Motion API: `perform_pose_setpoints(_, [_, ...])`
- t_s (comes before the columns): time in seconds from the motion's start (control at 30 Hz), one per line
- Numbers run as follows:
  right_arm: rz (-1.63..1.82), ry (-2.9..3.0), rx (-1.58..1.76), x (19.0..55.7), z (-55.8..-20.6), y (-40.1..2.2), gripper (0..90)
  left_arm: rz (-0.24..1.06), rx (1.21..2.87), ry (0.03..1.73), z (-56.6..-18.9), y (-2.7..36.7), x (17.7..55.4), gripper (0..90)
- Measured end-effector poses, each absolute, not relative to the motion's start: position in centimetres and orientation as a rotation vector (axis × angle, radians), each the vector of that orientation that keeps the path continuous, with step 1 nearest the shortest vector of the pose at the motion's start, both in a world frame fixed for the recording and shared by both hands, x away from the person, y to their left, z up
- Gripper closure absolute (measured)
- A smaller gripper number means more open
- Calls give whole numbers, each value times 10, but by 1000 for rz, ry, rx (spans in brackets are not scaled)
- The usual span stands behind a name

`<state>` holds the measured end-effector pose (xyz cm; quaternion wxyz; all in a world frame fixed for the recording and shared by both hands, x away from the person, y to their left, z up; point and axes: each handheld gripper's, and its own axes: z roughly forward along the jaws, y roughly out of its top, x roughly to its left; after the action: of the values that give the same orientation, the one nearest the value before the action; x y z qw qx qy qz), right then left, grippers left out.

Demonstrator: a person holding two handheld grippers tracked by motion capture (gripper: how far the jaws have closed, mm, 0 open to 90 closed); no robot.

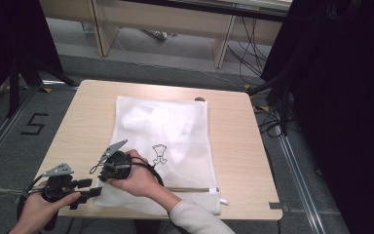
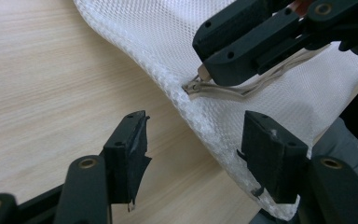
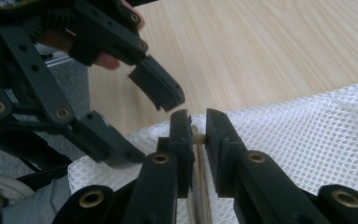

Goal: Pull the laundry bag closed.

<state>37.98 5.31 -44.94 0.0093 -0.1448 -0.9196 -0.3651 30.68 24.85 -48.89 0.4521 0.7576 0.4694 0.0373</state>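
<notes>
A white mesh laundry bag (image 1: pixel 175 131) with white cloth inside lies flat on the light wooden table (image 1: pixel 92 112). A small black drawing is printed on it. My right gripper (image 3: pixel 199 126) is shut on the beige zipper pull (image 3: pixel 198 137) at the bag's near left corner, and it lifts the mesh a little there. In the high view, the right gripper (image 1: pixel 102 176) sits under a hand at that corner. My left gripper (image 2: pixel 198 135) stands open just beside the corner, its pads (image 2: pixel 135 140) apart from the mesh (image 2: pixel 168 42). The bag's edge runs past its right jaw.
The table's near edge (image 1: pixel 253 214) lies just beneath the bag's zipper end. Wooden desk legs (image 1: pixel 102 29) and loose cables (image 1: pixel 253 48) are on the floor behind the table. A taped "5" (image 1: pixel 34 124) marks the floor at the left. Dark stands flank both sides.
</notes>
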Motion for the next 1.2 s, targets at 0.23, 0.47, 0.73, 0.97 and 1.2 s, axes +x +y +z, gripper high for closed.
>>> perform_pose_setpoints(0.23, [-1142, -2868, -461, 379, -445, 53, 821, 28, 1859, 1181, -491, 245, 312, 452])
perform_pose_setpoints(0.47, [-1146, -2875, -445, 379, -443, 51, 821, -21, 1864, 1165, -493, 243, 314, 559])
perform_pose_setpoints(0.73, [-1139, -2879, -449, 377, -442, 51, 821, -38, 1885, 1152, -494, 241, 315, 696])
perform_pose_setpoints(0.97, [-1139, -2874, -451, 377, -442, 50, 821, -42, 1901, 1138, -493, 240, 314, 745])
perform_pose_setpoints(1.2, [-1135, -2873, -451, 375, -441, 47, 821, -51, 1894, 1150, -492, 241, 313, 835])
